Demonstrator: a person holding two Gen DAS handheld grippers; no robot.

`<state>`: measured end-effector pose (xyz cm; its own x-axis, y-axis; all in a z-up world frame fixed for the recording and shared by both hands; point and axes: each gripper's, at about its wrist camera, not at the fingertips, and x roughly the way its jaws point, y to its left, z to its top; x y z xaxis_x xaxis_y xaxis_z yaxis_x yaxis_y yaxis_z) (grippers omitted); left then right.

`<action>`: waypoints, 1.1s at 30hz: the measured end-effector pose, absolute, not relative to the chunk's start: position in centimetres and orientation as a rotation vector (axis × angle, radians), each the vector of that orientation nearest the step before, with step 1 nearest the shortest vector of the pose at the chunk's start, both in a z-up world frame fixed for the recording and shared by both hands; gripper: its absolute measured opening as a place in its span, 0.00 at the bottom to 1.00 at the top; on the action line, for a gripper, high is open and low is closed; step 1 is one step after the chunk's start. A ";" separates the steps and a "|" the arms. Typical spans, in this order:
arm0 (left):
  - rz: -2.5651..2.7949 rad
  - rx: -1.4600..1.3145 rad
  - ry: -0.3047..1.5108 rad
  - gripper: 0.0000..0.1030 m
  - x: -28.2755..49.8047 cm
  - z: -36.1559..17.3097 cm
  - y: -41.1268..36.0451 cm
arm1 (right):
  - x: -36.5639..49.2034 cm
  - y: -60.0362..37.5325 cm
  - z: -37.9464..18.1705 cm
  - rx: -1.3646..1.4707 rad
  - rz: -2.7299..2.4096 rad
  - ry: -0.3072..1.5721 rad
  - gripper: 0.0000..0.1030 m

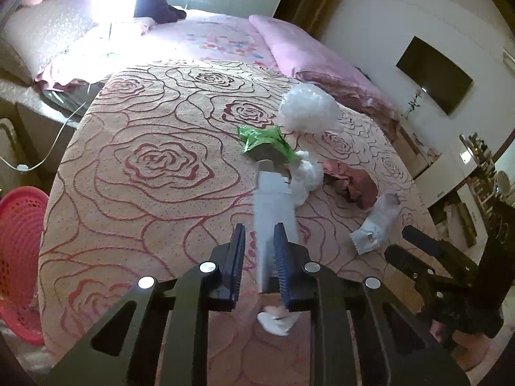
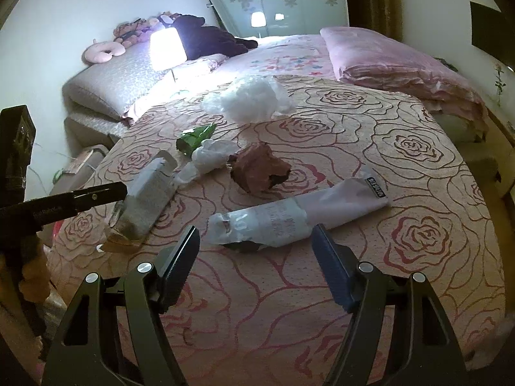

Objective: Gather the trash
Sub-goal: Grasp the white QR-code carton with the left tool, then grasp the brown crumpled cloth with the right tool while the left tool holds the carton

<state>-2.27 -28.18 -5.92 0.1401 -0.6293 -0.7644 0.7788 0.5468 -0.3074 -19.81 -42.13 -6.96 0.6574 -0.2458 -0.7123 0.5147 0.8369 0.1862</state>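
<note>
My left gripper (image 1: 259, 234) is shut on a flat white cardboard box (image 1: 273, 206), held above the rose-patterned bedspread (image 1: 145, 160); the box also shows in the right wrist view (image 2: 149, 193). My right gripper (image 2: 254, 234) is open and empty, just short of a long white plastic wrapper (image 2: 299, 212). Other trash lies on the bed: a green wrapper (image 1: 264, 140), a crumpled white tissue (image 1: 307, 177), a brown crumpled paper (image 2: 257, 169), and a large white crumpled plastic bag (image 2: 254, 96).
A red plastic basket (image 1: 19, 257) stands off the bed's left edge. A folded pink quilt (image 2: 396, 67) lies at the far right of the bed. A lit lamp (image 2: 167, 48) and pillows (image 2: 119, 83) are at the head.
</note>
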 end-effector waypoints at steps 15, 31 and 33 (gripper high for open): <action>-1.067 0.294 0.801 0.58 -7.1 -4.1 -29.5 | -20.0 -42.5 -6.9 0.404 -0.452 0.734 0.68; -0.989 0.349 0.912 0.50 -5.0 -8.1 -30.0 | -19.9 -42.6 -7.3 0.416 -0.452 0.745 0.67; -0.991 0.307 0.938 0.34 -4.3 -8.0 -29.8 | -19.9 -42.6 -7.4 0.417 -0.453 0.747 0.67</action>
